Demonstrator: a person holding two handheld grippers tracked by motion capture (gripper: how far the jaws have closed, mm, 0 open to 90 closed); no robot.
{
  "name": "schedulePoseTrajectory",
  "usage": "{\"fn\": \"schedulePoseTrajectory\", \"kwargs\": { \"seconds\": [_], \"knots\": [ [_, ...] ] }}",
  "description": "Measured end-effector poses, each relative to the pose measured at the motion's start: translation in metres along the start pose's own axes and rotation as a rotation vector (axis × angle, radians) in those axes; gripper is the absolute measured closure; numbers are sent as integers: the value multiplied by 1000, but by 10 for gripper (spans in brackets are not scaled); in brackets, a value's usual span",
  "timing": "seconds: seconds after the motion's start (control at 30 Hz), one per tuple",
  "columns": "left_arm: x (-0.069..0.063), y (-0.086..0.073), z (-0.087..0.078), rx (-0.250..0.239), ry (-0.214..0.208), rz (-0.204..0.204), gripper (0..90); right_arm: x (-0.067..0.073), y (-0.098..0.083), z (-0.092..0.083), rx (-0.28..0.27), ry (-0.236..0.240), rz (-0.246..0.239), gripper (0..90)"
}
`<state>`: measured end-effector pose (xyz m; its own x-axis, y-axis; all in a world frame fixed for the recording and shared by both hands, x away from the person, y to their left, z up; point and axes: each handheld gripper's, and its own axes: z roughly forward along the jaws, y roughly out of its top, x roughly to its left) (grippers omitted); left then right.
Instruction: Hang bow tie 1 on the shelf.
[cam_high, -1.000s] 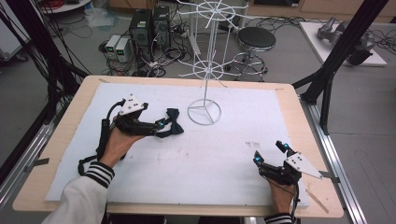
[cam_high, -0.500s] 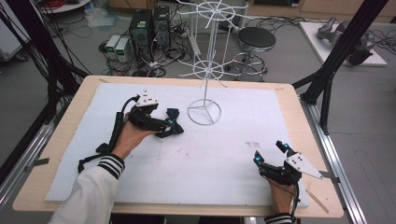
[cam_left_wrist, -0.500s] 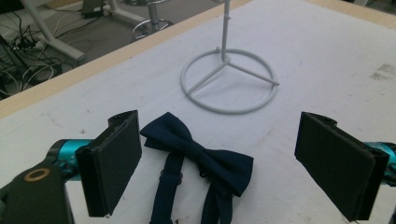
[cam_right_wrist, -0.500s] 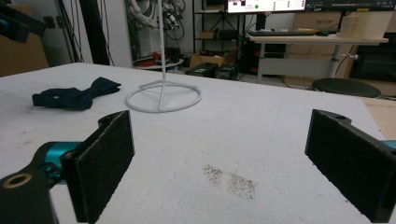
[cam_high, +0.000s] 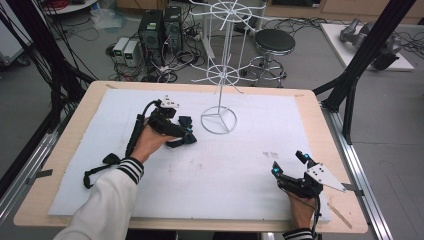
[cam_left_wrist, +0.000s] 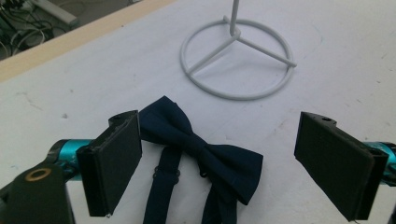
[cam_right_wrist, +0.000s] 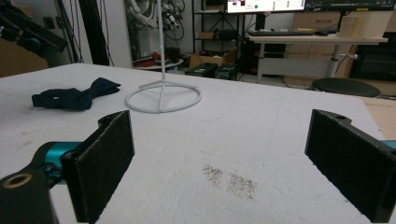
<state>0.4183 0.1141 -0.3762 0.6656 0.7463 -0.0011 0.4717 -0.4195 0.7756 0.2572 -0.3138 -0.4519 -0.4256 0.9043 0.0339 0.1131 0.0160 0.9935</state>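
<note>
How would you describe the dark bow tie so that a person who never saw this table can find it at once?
Start at the white foam sheet that covers the wooden table, then find the tall white wire stand with a ring-shaped base near its far middle. Just left of that base, between the open jaws of the left gripper, lies the navy bow tie with its strap, the one dark, soft cloth thing on the sheet.

Bright even indoor light, soft faint shadows, no glare, slightly soft focus, mild edge distortion

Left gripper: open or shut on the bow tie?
Open. The left gripper has both jaws spread wide, the bow tie lying flat between them, ungripped.
</note>
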Motion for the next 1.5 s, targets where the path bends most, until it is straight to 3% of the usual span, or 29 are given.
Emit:
{"fn": "schedulePoseTrajectory", "kwargs": {
  "seconds": [0.43,0.8,1.23,1.5],
  "knots": [
    [4,-4,21,137,-8,-58,232,-1,0,0,-9,0,1,74],
    [2,-7,33,199,-23,-73,268,-1,0,0,-8,0,1,74],
    [3,-10,41,278,-56,-148,358,-1,0,-1,-7,3,3,74],
    [1,-11,43,308,-50,-157,393,-1,0,0,-10,3,1,74]
  ]
}}
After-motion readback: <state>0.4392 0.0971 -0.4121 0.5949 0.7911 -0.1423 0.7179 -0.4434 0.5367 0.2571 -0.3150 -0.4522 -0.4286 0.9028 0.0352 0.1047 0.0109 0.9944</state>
